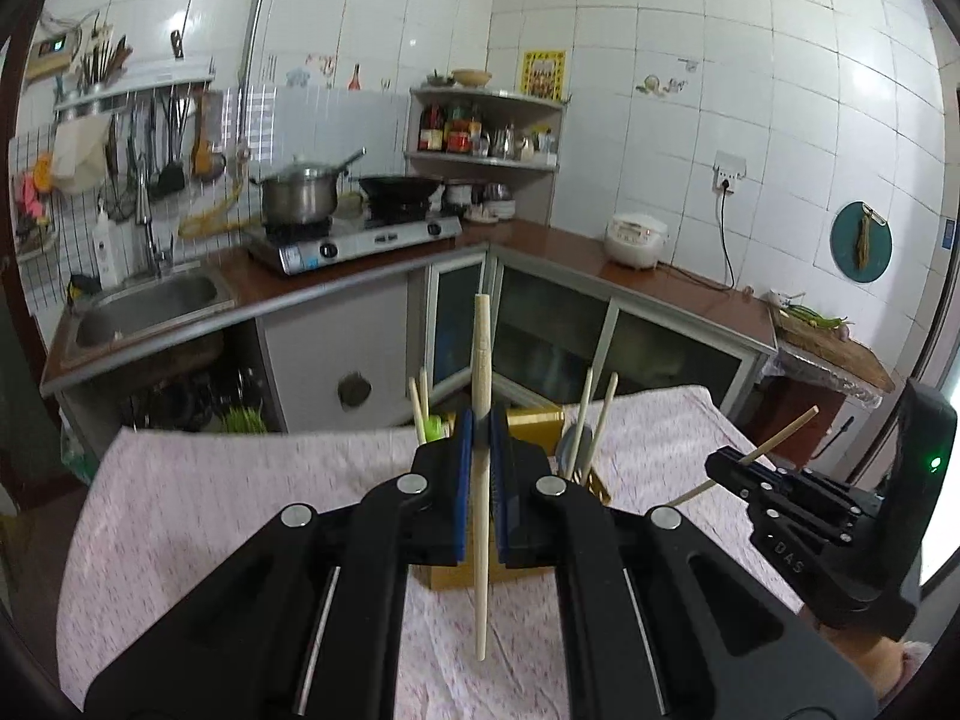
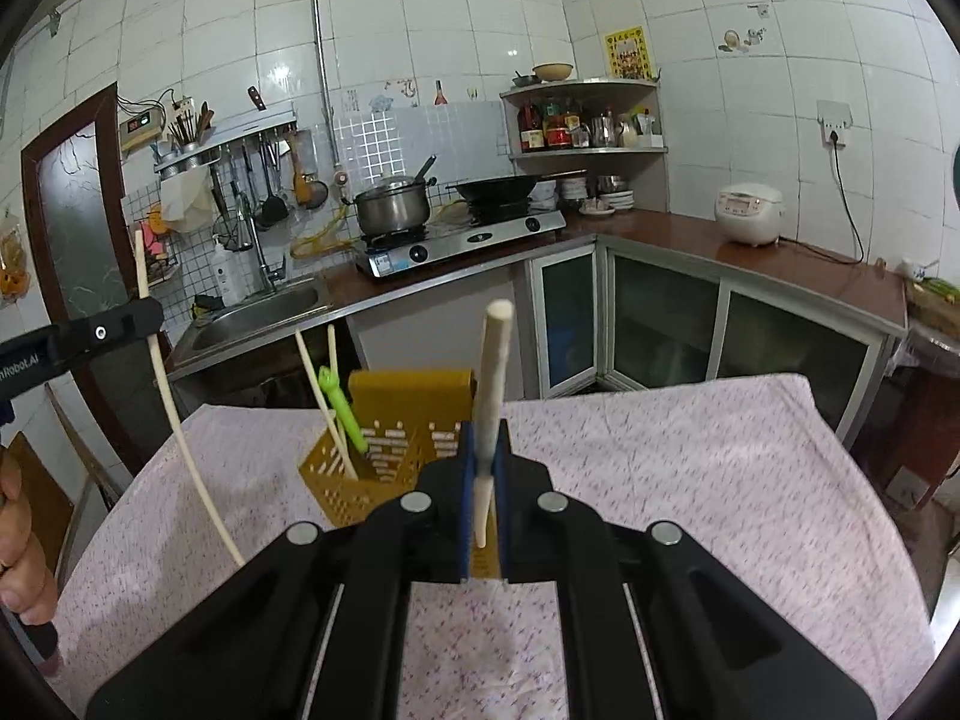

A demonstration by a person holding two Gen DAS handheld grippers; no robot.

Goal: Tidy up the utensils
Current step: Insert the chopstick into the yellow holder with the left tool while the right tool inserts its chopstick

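My left gripper (image 1: 480,426) is shut on a pale chopstick (image 1: 482,360) held upright above the table. It also shows at the left of the right wrist view (image 2: 129,321). My right gripper (image 2: 485,441) is shut on a second pale chopstick (image 2: 493,372), also near upright; it appears at the right of the left wrist view (image 1: 729,459). A yellow perforated utensil holder (image 2: 414,420) stands on the table just beyond both grippers. It holds chopsticks (image 2: 318,390) and a green utensil (image 2: 342,408). In the left wrist view more chopsticks (image 1: 597,420) lean in it.
The table has a pink patterned cloth (image 2: 690,480). Behind it run kitchen counters with a sink (image 2: 258,315), a gas stove (image 2: 462,243) with a pot and wok, and a rice cooker (image 2: 750,213). A person's hand (image 2: 21,540) is at the left edge.
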